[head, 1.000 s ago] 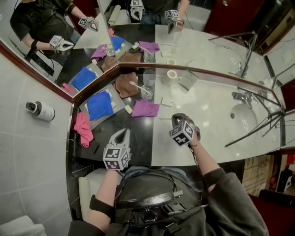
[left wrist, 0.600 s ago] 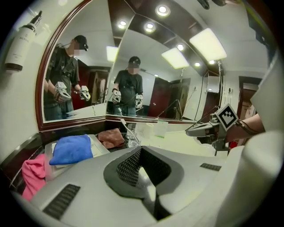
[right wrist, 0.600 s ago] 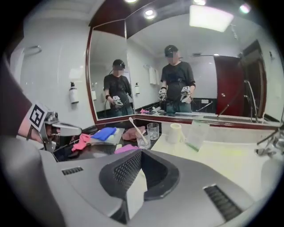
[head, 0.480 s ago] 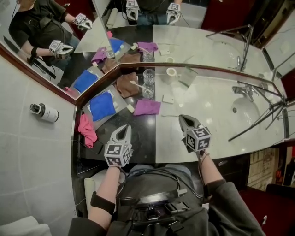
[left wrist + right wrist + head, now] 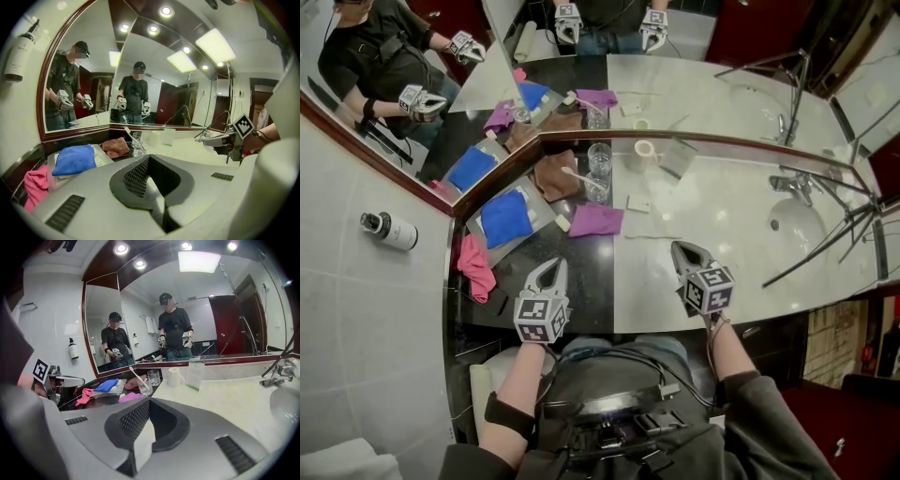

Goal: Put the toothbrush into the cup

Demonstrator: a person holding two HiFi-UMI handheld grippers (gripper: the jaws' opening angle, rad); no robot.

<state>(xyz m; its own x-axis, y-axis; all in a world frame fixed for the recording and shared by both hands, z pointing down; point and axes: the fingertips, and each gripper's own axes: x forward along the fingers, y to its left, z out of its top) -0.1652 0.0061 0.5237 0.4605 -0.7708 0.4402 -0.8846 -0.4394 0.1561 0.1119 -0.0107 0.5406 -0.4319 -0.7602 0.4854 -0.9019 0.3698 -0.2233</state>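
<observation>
A white toothbrush (image 5: 579, 178) stands slanted in a clear glass cup (image 5: 598, 187) at the back of the counter, beside a brown cloth (image 5: 551, 175). The same cup (image 5: 144, 389) and toothbrush (image 5: 136, 374) show in the right gripper view, and the cup (image 5: 137, 149) in the left gripper view. My left gripper (image 5: 549, 266) hovers over the dark counter near the front edge, shut and empty. Over the pale marble, well short of the cup, my right gripper (image 5: 680, 249) is shut with nothing in it. Each gripper's own view shows jaws closed, left gripper (image 5: 149, 159), right gripper (image 5: 150, 401).
A second glass (image 5: 600, 155) stands behind the cup. A purple cloth (image 5: 595, 220), a blue cloth (image 5: 504, 217) on a tray, and a pink cloth (image 5: 474, 265) lie on the left. A white roll (image 5: 648, 150), a card stand (image 5: 677, 157), the tap (image 5: 789, 185) and basin (image 5: 795, 225) are to the right.
My right gripper has moved right and toward the front edge while rolling, so its marker cube faces differently. The left gripper has stayed put. The toothbrush rests in the cup throughout.
</observation>
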